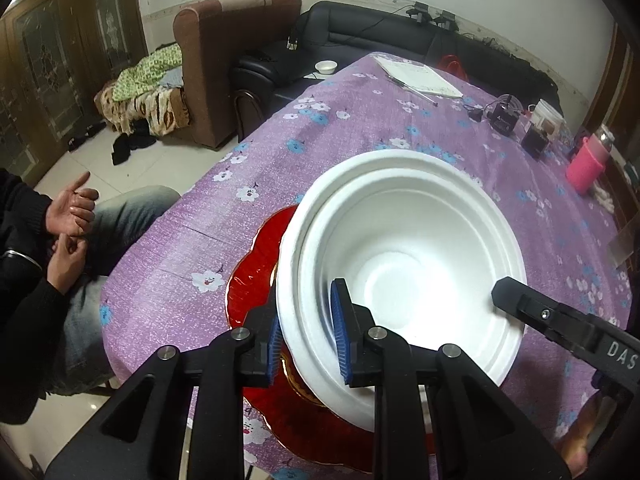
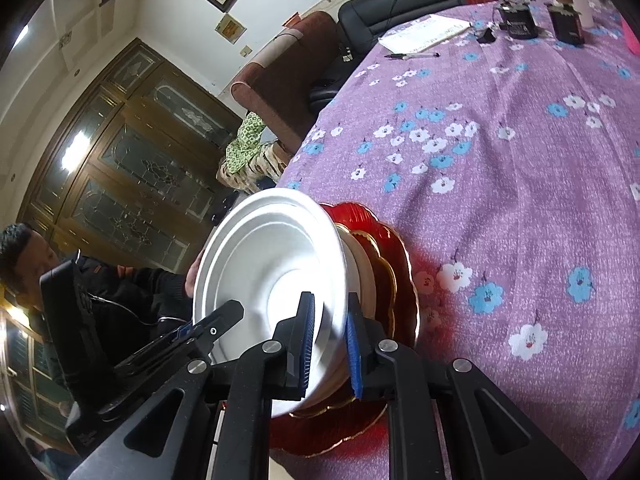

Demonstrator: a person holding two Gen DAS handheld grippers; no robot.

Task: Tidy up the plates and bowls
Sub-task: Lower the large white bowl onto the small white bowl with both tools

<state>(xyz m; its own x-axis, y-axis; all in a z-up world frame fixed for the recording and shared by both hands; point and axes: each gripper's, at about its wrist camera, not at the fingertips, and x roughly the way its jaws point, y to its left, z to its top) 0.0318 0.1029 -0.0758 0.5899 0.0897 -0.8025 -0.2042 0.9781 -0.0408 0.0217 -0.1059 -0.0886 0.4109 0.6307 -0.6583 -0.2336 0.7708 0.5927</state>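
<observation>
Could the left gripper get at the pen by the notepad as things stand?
Probably not yet: the left gripper is shut on the white bowl's rim, and the pen lies far across the table.

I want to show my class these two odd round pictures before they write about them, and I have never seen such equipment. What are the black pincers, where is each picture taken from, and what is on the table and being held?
There is no machine: a person holds a hand-operated pincer in each hand, each carrying a wide-angle camera that looks along its two fingers. That is why the pictures bulge.

One picture looks from the left gripper, the other from the right gripper. Each is shut on the rim of the same white bowl, on opposite sides, one blue pad inside and one outside.

The bowl sits above a red scalloped plate, with gold-edged dishes stacked between. All this is on a purple flowered tablecloth. Farther back lie a notepad with a pen, small black gadgets and a pink cup. Another person sits beside the table.
</observation>
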